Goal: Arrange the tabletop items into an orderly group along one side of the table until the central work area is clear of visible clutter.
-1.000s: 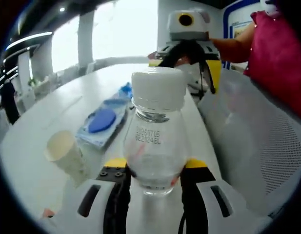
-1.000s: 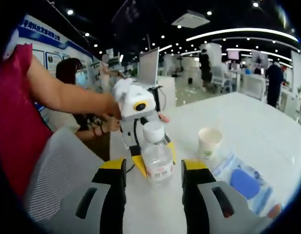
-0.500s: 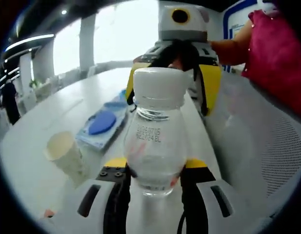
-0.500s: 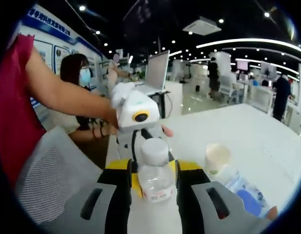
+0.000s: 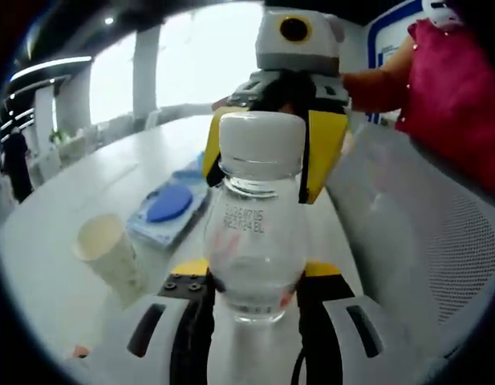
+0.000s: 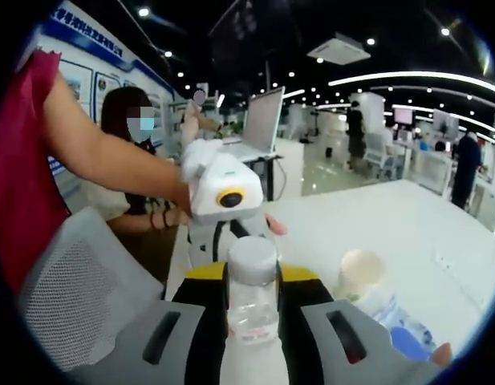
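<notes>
Bottle [image 5: 255, 233] stands upright at frame centre, cap up; we see left tongs [image 5: 251, 301] clamped on its body, right tongs [image 6: 251, 309] closing around it opposite, grip uncertain.

One clear bottle [image 5: 253, 241], one paper cup [image 5: 107, 255], one blue packet [image 5: 168, 204], two hand-held grippers.

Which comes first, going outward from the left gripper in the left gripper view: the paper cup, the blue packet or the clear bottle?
1. Clear bottle, between the left gripper jaws.
2. Paper cup, on the table to the picture's left.
3. Blue packet, farther up the table beyond the cup.
</notes>
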